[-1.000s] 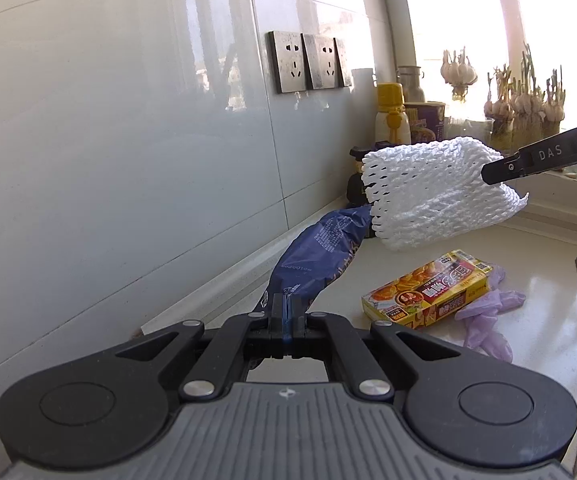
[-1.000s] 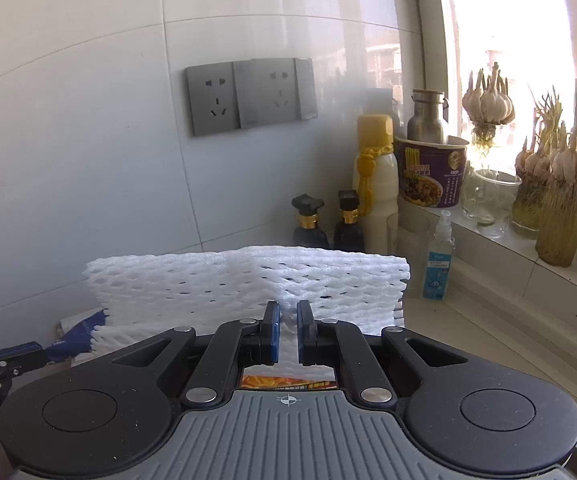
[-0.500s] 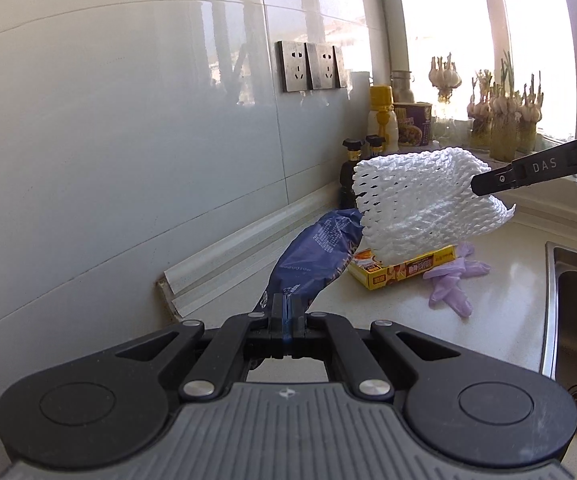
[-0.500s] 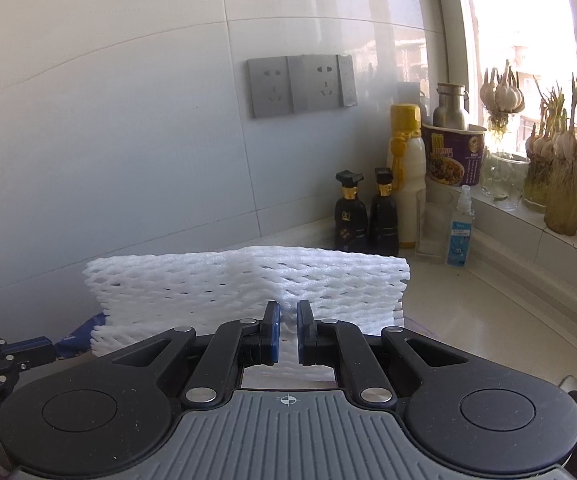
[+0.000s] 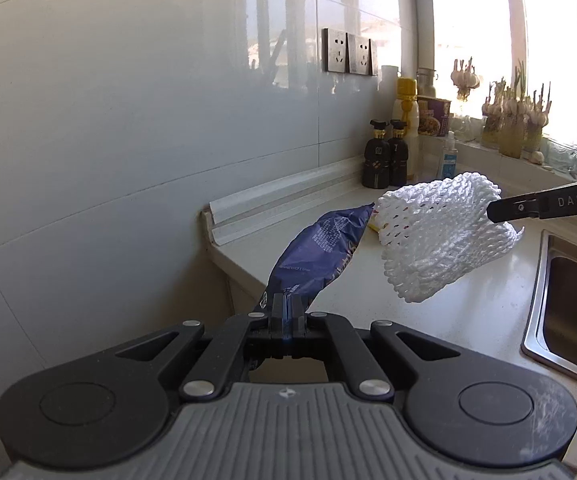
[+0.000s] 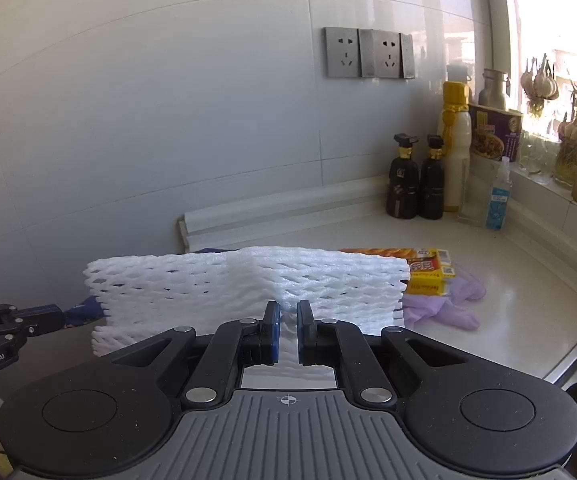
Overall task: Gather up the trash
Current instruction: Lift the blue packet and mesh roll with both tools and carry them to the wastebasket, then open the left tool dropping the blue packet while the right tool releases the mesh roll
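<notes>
My left gripper [image 5: 287,306] is shut on a dark blue snack wrapper [image 5: 320,248], held in the air over the counter's left end. My right gripper [image 6: 287,312] is shut on a white foam fruit net [image 6: 244,280], also held above the counter; the net also shows in the left wrist view [image 5: 440,236] with the right gripper's fingers [image 5: 536,206] pinching its right edge. A yellow and red box [image 6: 428,270] and a crumpled purple glove [image 6: 448,304] lie on the counter beyond the net. The left gripper shows in the right wrist view [image 6: 40,316] at the left edge.
A white countertop [image 5: 468,312] runs along a tiled wall with sockets [image 6: 368,52]. Two dark bottles [image 6: 416,178], a yellow-capped bottle [image 6: 454,140], a noodle cup [image 6: 494,132] and a small sanitizer bottle [image 6: 498,196] stand at the back. A steel sink [image 5: 572,300] is at right. Garlic plants [image 5: 516,120] line the windowsill.
Both grippers have pulled back from the wall and away from the counter, carrying the wrapper and the net. The box and glove stayed on the counter and look farther away.
</notes>
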A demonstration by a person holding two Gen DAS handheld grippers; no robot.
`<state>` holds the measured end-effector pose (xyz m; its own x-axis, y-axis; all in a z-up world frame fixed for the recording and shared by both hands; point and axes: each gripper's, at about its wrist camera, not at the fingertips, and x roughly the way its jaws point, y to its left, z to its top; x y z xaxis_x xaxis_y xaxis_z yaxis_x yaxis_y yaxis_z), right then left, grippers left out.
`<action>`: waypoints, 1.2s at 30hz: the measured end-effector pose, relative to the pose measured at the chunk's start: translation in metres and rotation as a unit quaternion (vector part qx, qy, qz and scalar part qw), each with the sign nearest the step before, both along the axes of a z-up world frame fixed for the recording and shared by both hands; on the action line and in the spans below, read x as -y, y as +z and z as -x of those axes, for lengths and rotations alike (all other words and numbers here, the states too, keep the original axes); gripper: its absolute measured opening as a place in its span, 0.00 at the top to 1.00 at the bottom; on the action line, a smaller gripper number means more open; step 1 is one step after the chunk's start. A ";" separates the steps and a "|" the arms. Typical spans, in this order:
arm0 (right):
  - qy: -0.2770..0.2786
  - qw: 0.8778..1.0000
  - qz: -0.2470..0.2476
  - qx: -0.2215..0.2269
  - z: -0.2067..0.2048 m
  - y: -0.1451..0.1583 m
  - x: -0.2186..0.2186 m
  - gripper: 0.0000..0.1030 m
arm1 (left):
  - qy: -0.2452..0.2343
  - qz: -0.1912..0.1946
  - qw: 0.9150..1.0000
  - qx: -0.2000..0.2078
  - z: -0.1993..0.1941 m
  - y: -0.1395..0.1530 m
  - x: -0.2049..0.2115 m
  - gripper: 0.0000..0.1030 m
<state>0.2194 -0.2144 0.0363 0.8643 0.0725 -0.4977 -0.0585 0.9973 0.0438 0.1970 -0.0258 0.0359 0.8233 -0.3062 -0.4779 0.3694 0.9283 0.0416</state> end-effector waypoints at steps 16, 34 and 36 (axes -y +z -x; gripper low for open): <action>0.107 0.994 -0.016 -0.032 0.002 -0.050 -0.116 0.93 | 0.075 0.028 0.996 -0.038 0.026 -0.045 -0.072 1.00; 0.039 0.969 -0.156 -0.187 -0.064 -0.224 -0.185 0.93 | 0.116 0.080 0.981 -0.136 0.009 -0.153 -0.118 1.00; 0.020 0.965 -0.162 -0.205 -0.071 -0.248 -0.188 0.93 | 0.111 0.084 0.979 -0.151 0.003 -0.172 -0.118 1.00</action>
<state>0.2900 -0.0266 -0.2112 0.5929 0.3106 -0.7429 -0.0070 0.9246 0.3809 0.1942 0.0921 -0.1361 0.7073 -0.2308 -0.6681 0.1303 0.9716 -0.1977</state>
